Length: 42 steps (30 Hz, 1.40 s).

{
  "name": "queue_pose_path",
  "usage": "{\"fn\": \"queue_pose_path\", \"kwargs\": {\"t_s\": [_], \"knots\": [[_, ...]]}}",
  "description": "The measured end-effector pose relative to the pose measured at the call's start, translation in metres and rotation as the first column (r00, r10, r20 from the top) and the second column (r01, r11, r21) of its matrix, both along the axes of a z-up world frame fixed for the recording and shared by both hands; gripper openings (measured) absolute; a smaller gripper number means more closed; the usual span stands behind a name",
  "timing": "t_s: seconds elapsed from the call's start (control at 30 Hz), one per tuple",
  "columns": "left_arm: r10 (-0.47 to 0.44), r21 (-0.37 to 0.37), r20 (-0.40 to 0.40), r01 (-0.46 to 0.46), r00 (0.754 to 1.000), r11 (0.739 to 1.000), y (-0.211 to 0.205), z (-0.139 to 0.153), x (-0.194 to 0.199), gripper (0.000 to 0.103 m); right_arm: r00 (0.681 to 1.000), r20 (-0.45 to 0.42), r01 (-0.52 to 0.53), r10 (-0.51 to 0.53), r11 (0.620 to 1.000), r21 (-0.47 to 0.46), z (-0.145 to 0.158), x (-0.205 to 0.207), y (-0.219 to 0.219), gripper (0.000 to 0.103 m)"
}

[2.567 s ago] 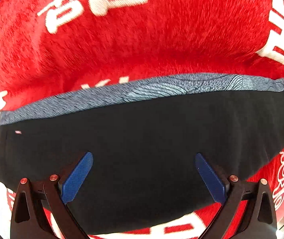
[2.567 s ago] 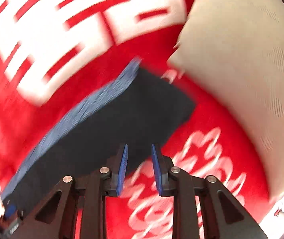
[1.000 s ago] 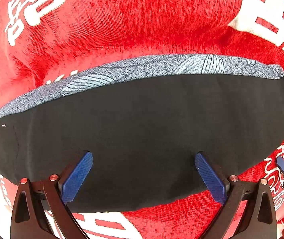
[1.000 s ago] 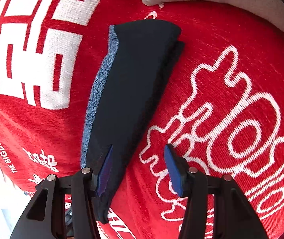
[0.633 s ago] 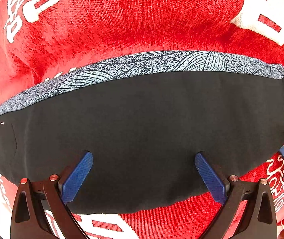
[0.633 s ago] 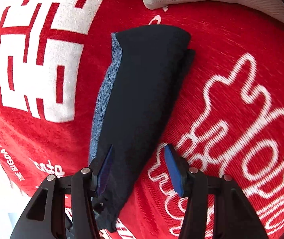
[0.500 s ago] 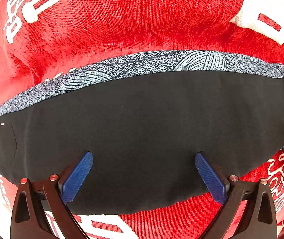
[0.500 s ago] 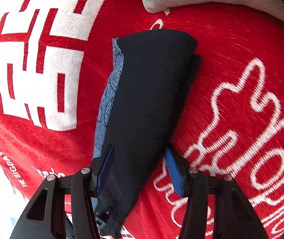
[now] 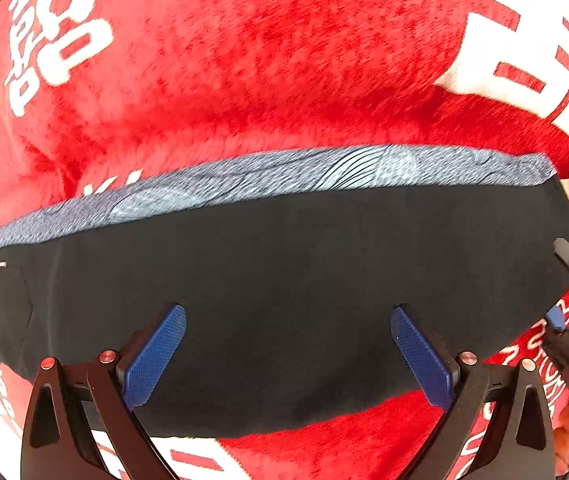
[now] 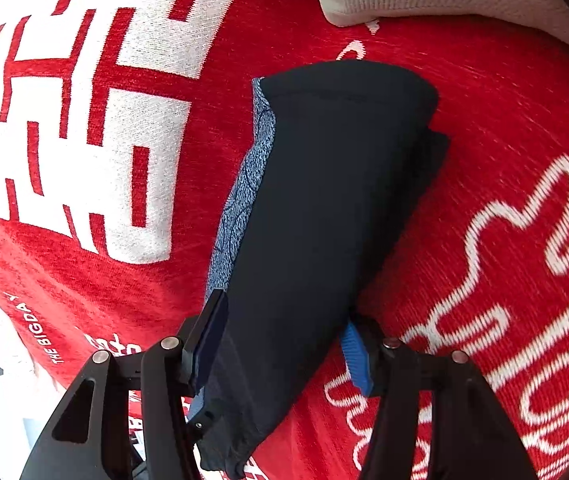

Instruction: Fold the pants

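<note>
Two black grippers over the folded black fabric pants (image 9: pixel 284 300) with a blue-grey patterned edge, lying flat on a red plush blanket (image 9: pixel 244 80) with white characters. Left gripper (image 9: pixel 286 350) hovers above, jaws wide apart, empty. Right gripper (image 10: pixel 280 344) straddles the pants' end, jaws opening, cloth between them.

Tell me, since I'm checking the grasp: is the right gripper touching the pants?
Touching: the right wrist view shows the right gripper straddling the folded black pants.

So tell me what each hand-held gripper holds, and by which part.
Left hand-held gripper: nothing; it is open above the black pants. Right hand-held gripper: its jaws are opening astride the folded pants' near end, with no clear hold.
</note>
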<state>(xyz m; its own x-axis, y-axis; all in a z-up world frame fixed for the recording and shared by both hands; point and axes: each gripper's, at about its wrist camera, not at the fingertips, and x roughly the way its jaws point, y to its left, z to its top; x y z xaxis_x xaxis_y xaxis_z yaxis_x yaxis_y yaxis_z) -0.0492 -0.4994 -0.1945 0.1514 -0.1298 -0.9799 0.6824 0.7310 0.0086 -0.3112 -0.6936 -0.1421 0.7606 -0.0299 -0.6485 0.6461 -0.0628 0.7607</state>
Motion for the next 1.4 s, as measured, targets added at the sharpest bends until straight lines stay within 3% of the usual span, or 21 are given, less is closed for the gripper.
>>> {"fn": "queue_pose_path", "kwargs": {"t_s": [0.23, 0.27, 0.33, 0.4, 0.43, 0.47, 0.6, 0.73, 0.97, 1.07, 1.13, 1.23, 1.4], "knots": [[-0.067, -0.067, 0.021, 0.068, 0.998, 0.995, -0.022, 0.015, -0.014, 0.103, 1.0, 0.017, -0.003, 0.003, 1.0, -0.003, -0.006, 0.014, -0.015, 0.056], [-0.079, -0.054, 0.041, 0.081, 0.996, 0.995, -0.025, 0.011, -0.017, 0.103, 1.0, 0.01, -0.003, 0.003, 1.0, 0.006, -0.008, 0.015, -0.016, 0.051], [-0.083, -0.019, 0.056, 0.084, 0.995, 0.996, -0.022, 0.001, -0.019, 0.103, 0.998, -0.059, -0.019, 0.021, 0.999, 0.032, -0.012, 0.017, -0.018, 0.018], [-0.059, -0.006, 0.043, 0.06, 0.997, 0.998, -0.013, -0.018, -0.02, 0.103, 0.998, -0.061, -0.019, 0.021, 0.999, 0.043, -0.014, 0.015, -0.018, 0.016], [-0.033, -0.059, 0.033, 0.035, 0.999, 0.998, -0.005, -0.024, -0.019, 0.103, 0.997, -0.071, -0.024, 0.027, 0.999, 0.042, -0.012, 0.016, -0.018, 0.015], [-0.023, -0.101, 0.05, 0.028, 0.998, 0.994, 0.001, -0.025, -0.021, 0.103, 0.995, -0.089, -0.04, 0.042, 0.999, 0.024, -0.007, 0.018, -0.017, 0.015], [-0.03, -0.125, 0.103, 0.043, 0.994, 0.991, 0.003, -0.024, -0.029, 0.103, 0.975, -0.17, -0.172, 0.145, 0.974, -0.15, 0.037, 0.047, -0.005, 0.014], [-0.033, -0.147, 0.122, 0.051, 0.992, 0.988, 0.006, -0.024, -0.033, 0.103, 0.953, -0.212, -0.266, 0.215, 0.93, -0.253, 0.07, 0.071, 0.011, 0.014], [-0.068, -0.194, 0.135, 0.093, 0.988, 0.977, 0.014, -0.025, -0.035, 0.103, 0.872, -0.34, -0.474, 0.353, 0.783, -0.402, 0.114, 0.121, 0.057, 0.014], [-0.095, -0.179, 0.036, 0.1, 0.995, 0.979, 0.021, -0.014, -0.017, 0.102, 0.831, -0.4, -0.543, 0.386, 0.717, -0.437, 0.127, 0.143, 0.081, 0.014], [-0.054, -0.227, -0.02, 0.048, 0.998, 0.973, 0.046, 0.006, 0.005, 0.097, 0.803, -0.447, -0.583, 0.393, 0.673, -0.456, 0.137, 0.156, 0.096, 0.014], [0.01, -0.264, 0.015, -0.006, 1.0, 0.964, 0.098, 0.041, 0.037, 0.097, 0.737, -0.546, -0.664, 0.398, 0.575, -0.478, 0.147, 0.183, 0.129, 0.014], [0.096, -0.192, 0.053, -0.085, 0.994, 0.978, 0.186, 0.058, 0.101, 0.097, 0.594, -0.705, -0.794, 0.388, 0.421, -0.438, 0.13, 0.246, 0.205, 0.014]]}}
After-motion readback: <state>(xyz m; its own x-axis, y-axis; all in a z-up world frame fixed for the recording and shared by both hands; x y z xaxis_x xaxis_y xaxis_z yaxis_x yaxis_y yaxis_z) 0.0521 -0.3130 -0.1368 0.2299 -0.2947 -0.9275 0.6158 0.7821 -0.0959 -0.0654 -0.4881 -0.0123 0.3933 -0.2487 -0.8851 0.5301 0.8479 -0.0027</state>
